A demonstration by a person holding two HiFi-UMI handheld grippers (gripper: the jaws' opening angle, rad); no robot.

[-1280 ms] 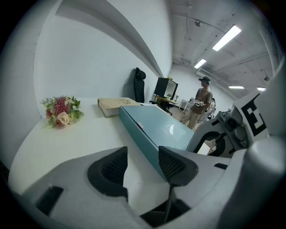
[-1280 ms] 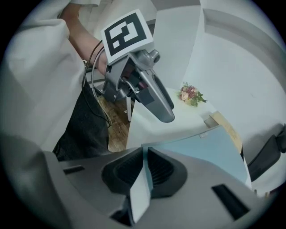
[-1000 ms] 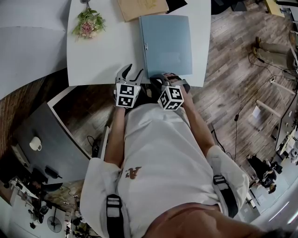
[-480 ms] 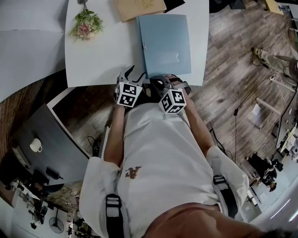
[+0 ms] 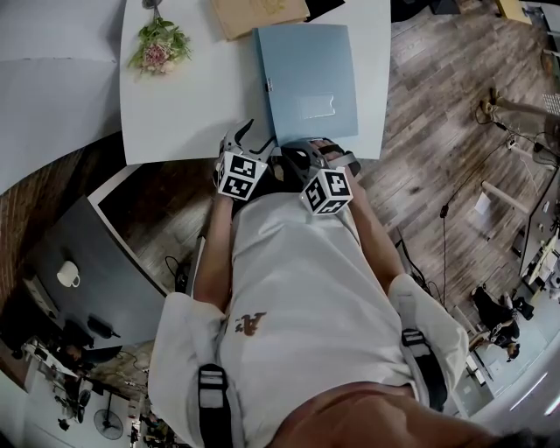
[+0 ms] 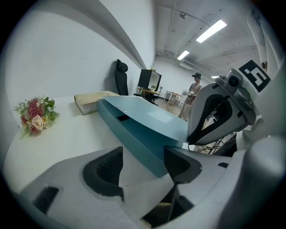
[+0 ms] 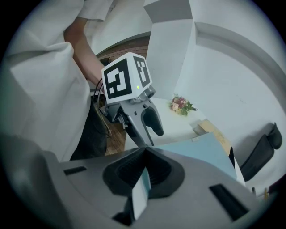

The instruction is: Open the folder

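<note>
At the white table [image 5: 192, 105], the right gripper [image 7: 143, 181] pinches the flat blue folder [image 5: 306, 70]; left gripper [image 6: 143, 163], empty, has just been opening.

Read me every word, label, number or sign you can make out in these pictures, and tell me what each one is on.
No text here can be read.
Small tag on the folder spine: too small to read.
Marks on the tan book cover: too faint to read.
Brown print on the person's shirt: blurred, unreadable.
Left marker cube and right marker cube: black-and-white square patterns, not letters.
</note>
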